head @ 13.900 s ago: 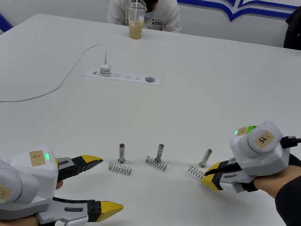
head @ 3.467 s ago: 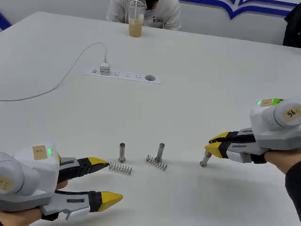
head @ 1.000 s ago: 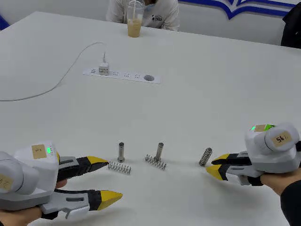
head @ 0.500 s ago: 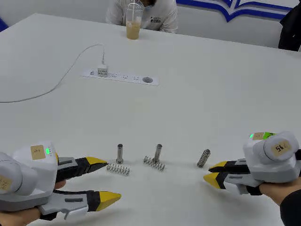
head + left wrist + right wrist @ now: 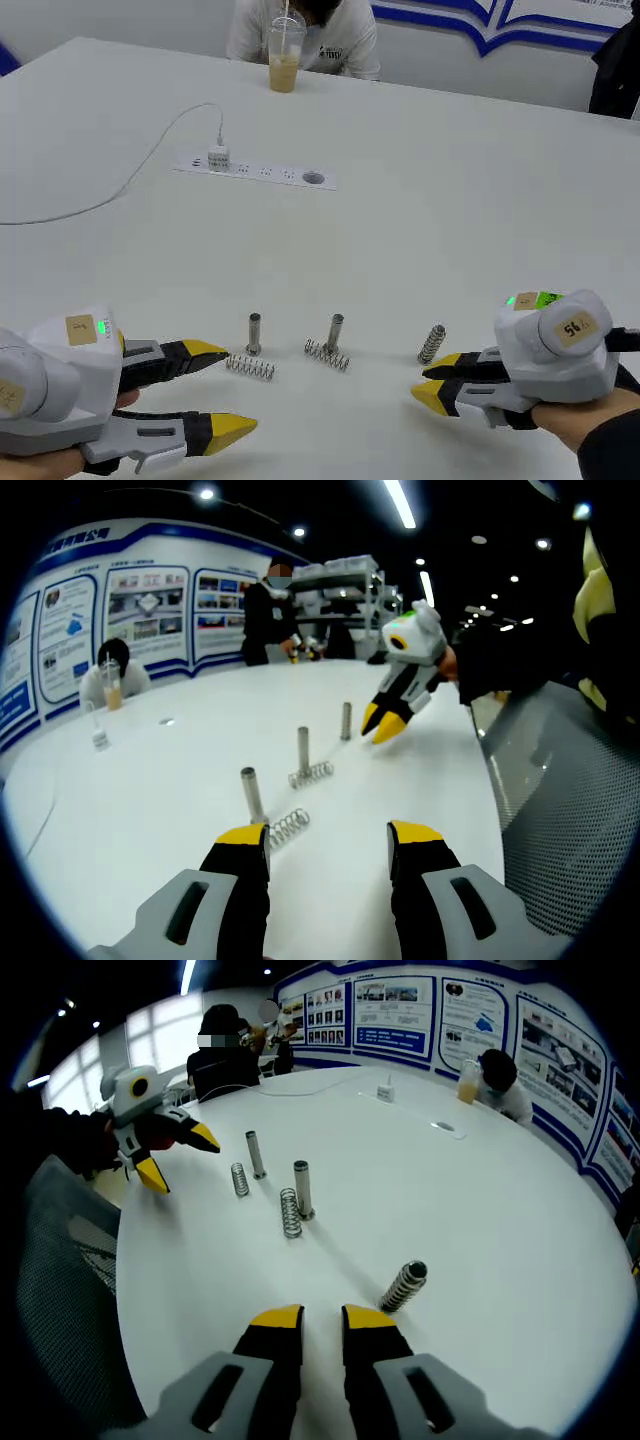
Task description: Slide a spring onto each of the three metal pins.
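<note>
- one down, two to go: on the white table (image 5: 480,230), the right pin (image 5: 439,329) already wears its fitted spring (image 5: 430,348) and stands at a lean. the left pin (image 5: 254,332) and middle pin (image 5: 334,331) are bare. the left spring (image 5: 250,367) lies just in front of the first and the middle spring (image 5: 327,354) at the foot of the second.
- the right gripper (image 5: 428,383) hovers just beside the finished pin with its tongs empty and only narrowly parted. judged from here, a careless swing toward the middle could clip that leaning pin and tip it, spilling the spring.
- the left gripper (image 5: 220,390) sits near the left spring, tongs spread wide and holding nothing. coming in too flat, a lower tip could shove the coil away instead of straddling it, and a round spring on a smooth top will likely roll.
- a hard pinch is the next risk: squeezed off-centre, a small coil may squirt out of the tongs or kink, and a bent spring would not slide over the pin.
- both bare pins stand upright on narrow feet with nothing seen bracing them. a spring brought down off-axis would probably snag on the pin's top and push it over, perhaps into its neighbour.
- whether the middle spring touches its pin cannot be told. if it does, lifting it may drag the pin along.
</note>
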Demonstrator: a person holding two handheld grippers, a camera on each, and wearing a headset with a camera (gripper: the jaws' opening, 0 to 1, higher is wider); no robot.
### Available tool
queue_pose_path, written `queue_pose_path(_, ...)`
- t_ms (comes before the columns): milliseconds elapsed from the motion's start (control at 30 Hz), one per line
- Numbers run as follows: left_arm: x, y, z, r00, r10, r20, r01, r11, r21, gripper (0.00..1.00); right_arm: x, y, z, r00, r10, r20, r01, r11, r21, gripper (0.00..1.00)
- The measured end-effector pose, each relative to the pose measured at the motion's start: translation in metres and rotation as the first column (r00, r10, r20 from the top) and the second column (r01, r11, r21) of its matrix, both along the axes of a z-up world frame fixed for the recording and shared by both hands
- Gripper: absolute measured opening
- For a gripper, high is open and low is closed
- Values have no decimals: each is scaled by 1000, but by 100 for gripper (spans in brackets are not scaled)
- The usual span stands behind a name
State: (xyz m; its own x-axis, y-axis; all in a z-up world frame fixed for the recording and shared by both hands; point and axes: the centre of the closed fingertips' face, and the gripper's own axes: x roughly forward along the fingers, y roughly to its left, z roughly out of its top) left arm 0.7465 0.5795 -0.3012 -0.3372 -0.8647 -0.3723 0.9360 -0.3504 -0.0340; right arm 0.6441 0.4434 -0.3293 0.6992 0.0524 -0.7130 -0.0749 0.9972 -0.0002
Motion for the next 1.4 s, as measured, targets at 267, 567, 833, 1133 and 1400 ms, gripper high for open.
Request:
queue_pose_path(267, 0, 0, 0, 1000, 1, 3, -1, 1000, 1, 48, 15, 11, 4, 999, 40, 13, -40, 999, 0, 16)
queue_pose_path(567, 0, 0, -1, 1000, 0, 1, 0, 1000, 2, 48, 33, 22, 6, 996, 83, 24, -83, 997, 3, 17)
queue_pose_path(833, 1, -1, -2, 1000, 0, 0, 0, 1000, 4, 48, 48, 26, 6, 993, 112, 26, -112, 994, 4, 17)
queue_pose_path(1133, 0, -1, -3, 1000, -1, -2, 1, 1000, 5, 47, 61, 30, 0, 992, 127, 23, -128, 992, 17, 18)
queue_pose_path(1400, -2, -2, -3, 1000, -6, -4, 6, 1000, 8, 47, 69, 32, -4, 991, 132, 23, -132, 991, 29, 18)
